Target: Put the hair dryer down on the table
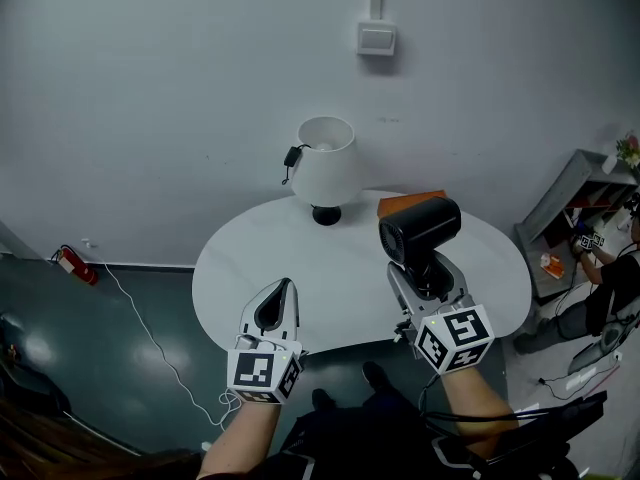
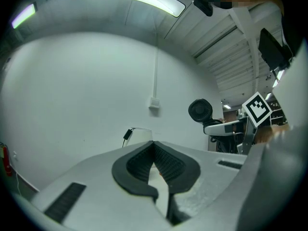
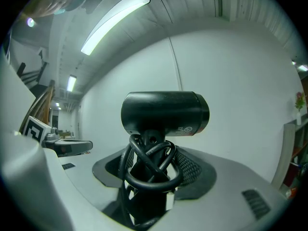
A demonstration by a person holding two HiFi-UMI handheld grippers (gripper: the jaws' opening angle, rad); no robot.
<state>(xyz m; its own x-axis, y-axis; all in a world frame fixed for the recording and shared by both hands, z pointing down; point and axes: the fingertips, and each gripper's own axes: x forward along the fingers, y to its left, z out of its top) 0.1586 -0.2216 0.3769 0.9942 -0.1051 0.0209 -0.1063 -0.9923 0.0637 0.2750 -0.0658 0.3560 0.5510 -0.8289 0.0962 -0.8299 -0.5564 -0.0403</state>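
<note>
- Hair dryer (image 1: 420, 230): black, held upright. The handle pointed down into the jaws and the barrel lay crosswise on top. In the head view it stood over the right part of the table, apparently clear of the surface.
- Cord (image 3: 147, 170): black, looped round the dryer's handle just under the barrel, as the right gripper view showed.
- Right gripper (image 1: 428, 278): jaws clamped on the handle from both sides, cord caught between them. This was the only gripper in contact with the dryer.
- Left gripper (image 1: 283, 293): jaws closed tip to tip with nothing between them. It hovered over the table's near left edge, well apart from the dryer.
- Table (image 1: 340, 278): white and round, lying below and beyond both grippers. A broad bare patch sat between the two grippers.
- Lamp (image 1: 325, 163): white shade on a dark base, at the far edge, left of the dryer.
- Orange flat item (image 1: 400, 203): just behind the dryer at the far right. Its kind could not be told.
- Judgement: the placing move ran straight down from the right gripper. The barrel would need tipping onto its side, away from the orange item.
</note>
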